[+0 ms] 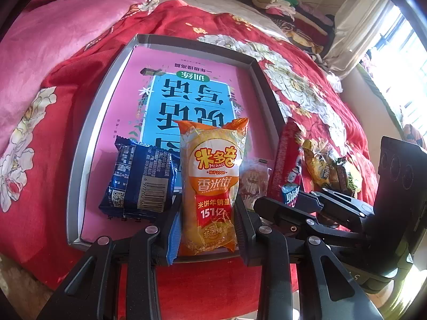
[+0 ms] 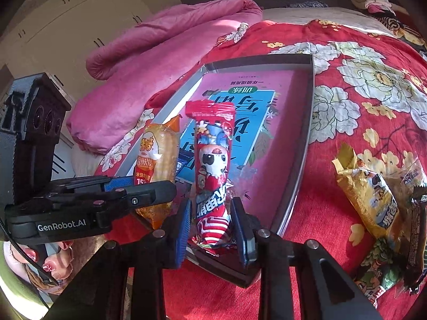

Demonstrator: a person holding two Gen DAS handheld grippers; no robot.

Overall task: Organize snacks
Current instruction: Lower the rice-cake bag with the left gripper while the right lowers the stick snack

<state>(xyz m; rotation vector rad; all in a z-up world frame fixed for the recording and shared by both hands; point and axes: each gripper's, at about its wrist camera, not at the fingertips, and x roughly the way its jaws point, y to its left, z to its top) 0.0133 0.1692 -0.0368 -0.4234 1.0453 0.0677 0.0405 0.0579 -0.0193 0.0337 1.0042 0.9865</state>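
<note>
My left gripper (image 1: 206, 221) is shut on an orange rice-cracker pack (image 1: 212, 184) and holds it over the near end of a grey box (image 1: 98, 101) lined with a pink book. A blue biscuit pack (image 1: 141, 181) and a small clear-wrapped snack (image 1: 253, 181) lie in the box beside it. My right gripper (image 2: 210, 226) is shut on a red cartoon snack pack (image 2: 212, 165), held upright over the box's near edge (image 2: 299, 186). The orange pack (image 2: 157, 157) and the left gripper (image 2: 149, 194) show at its left.
The box sits on a red floral quilt (image 2: 347, 112) on a bed. A yellow snack pack (image 2: 368, 194) and several other wrappers (image 2: 384, 269) lie on the quilt right of the box. A pink duvet (image 1: 66, 26) is bunched at the far left; folded clothes (image 1: 288, 2) are stacked beyond.
</note>
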